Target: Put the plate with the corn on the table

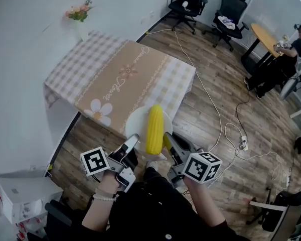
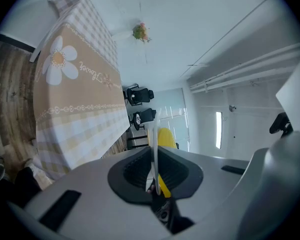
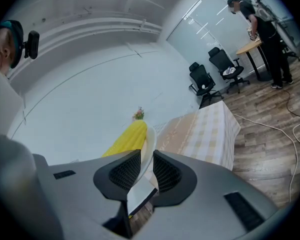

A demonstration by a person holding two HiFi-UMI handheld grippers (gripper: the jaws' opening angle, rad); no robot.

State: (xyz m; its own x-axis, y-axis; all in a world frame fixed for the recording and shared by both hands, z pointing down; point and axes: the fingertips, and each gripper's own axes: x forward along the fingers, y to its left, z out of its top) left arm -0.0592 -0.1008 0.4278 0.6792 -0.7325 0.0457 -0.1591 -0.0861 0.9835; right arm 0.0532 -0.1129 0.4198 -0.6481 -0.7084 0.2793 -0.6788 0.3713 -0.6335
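Your left gripper (image 1: 134, 139) and right gripper (image 1: 167, 137) each have their jaws closed on the rim of the white plate (image 1: 136, 121), the left on its left edge and the right on its right edge, so the plate is carried between them. The yellow corn (image 1: 154, 128) lies on the plate, running near to far. The plate is held at the near edge of the table (image 1: 115, 79), which is covered by a beige checked cloth (image 1: 155, 84) with a daisy print.
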